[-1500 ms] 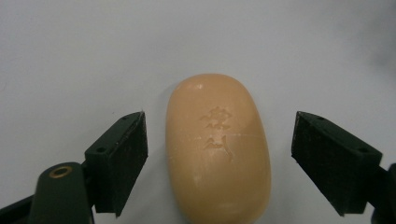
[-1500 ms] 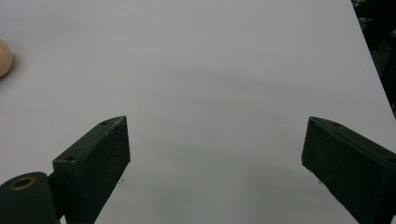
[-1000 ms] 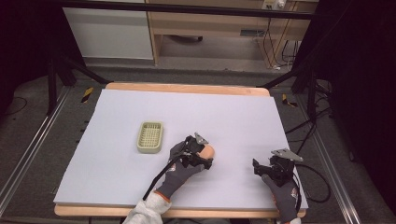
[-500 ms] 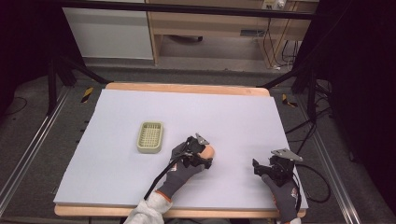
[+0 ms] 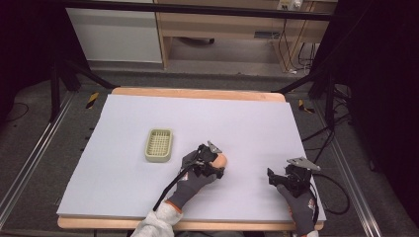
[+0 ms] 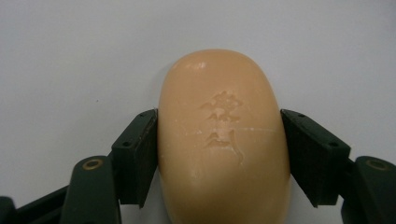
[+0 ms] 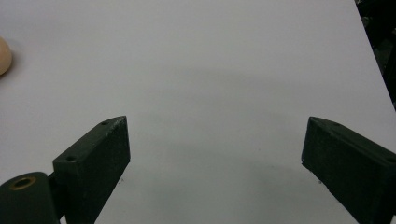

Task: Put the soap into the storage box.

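Since the earlier frames neither hand has shifted on the tabletop (image 5: 247,118); what changed is the left gripper (image 6: 219,140), whose jaws have just been closing and now press on both long sides of the bar of soap (image 6: 223,135). From the high view the left gripper (image 5: 210,160) sits near the middle of the tabletop, toward the near edge, with the soap (image 5: 220,160) peeking out at its right side.

That soap is a smooth, rounded oval bar, peach-tan and slightly waxy, with fine scuff lines across its top. Its long axis runs along the jaws, its rounded end pointing away from the left gripper's camera. A mark is pressed into its upper face, resembling stamped characters, too worn to read.

To the left of the soap, well apart, lies a pale green slotted soap dish (image 5: 159,145), lengthwise near to far.

At the near right of the tabletop the right gripper (image 5: 291,177) rests with its jaws wide, nothing between them; in its own view the right gripper (image 7: 215,154) looks over bare tabletop, the soap (image 7: 4,56) at the left edge.
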### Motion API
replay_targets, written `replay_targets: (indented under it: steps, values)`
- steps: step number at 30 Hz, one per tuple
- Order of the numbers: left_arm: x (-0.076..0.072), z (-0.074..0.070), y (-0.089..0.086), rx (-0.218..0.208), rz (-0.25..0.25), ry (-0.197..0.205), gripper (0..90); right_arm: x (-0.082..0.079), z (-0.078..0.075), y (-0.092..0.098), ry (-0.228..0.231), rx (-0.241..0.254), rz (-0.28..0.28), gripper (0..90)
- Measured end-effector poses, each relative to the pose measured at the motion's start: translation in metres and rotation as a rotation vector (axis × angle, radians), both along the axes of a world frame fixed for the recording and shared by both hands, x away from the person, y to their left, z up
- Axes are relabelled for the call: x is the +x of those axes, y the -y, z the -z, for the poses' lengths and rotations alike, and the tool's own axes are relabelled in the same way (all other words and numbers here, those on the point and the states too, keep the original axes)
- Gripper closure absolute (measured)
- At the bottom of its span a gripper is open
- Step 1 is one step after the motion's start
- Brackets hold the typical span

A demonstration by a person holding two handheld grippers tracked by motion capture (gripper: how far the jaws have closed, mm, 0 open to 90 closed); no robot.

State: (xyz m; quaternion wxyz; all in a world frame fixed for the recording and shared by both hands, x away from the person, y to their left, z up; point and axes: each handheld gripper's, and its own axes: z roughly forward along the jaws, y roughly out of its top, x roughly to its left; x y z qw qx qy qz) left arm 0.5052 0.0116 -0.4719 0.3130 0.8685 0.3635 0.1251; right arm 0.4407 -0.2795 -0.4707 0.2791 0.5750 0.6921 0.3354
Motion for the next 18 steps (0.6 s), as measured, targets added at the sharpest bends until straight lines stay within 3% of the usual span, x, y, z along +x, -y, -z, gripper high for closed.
replay_targets:
  steps: [18]
  values:
    - [-0.0023, -0.0065, -0.0025, -0.011, 0.0, 0.01, 31.7, 0.0, 0.0, 0.0008, -0.001, -0.002, 0.0, 8.3]
